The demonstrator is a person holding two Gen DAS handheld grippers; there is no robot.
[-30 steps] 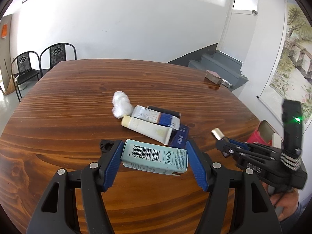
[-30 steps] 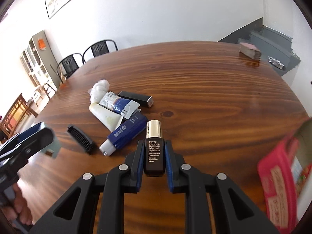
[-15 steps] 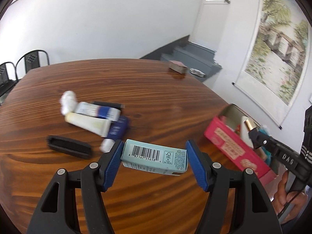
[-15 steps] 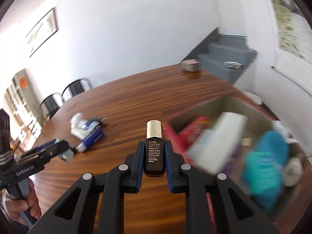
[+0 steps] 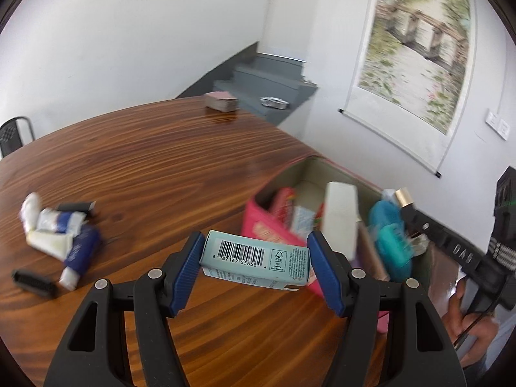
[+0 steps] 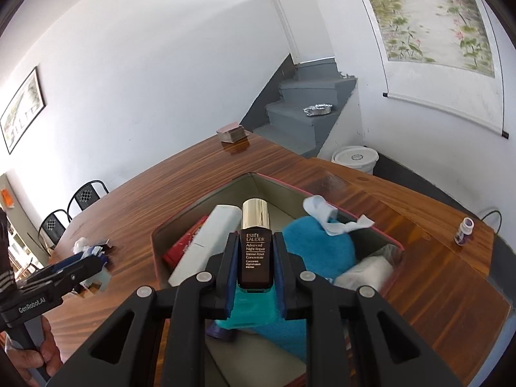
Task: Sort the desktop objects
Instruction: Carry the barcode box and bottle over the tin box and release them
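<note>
Serum bottle (image 6: 254, 248) sits upright in your narrow right gripper (image 6: 254, 266), over the pink box (image 6: 206, 200); probably glass, slippery, hold mid-body. Left gripper (image 5: 254, 266) clamps light carton (image 5: 254, 259) endwise, near box.

Glossy varnished wood table (image 5: 180, 164); matt cardboard carton (image 5: 254, 259); glossy dark bottle (image 6: 255, 254) with shiny gold cap.

We can read a few things here. The dark bottle (image 6: 255, 254) says "ESTĒE LAUDER Advanced Night Repair Intense Reset Concentrate". The pale blue carton (image 5: 254, 259) has a barcode with 8 87167 55658 4 under it, plus an FSC mark. The left tool (image 6: 56, 277) has "GenRobot.AI" on its side, and the right tool (image 5: 403, 198) shows "DAS".
</note>
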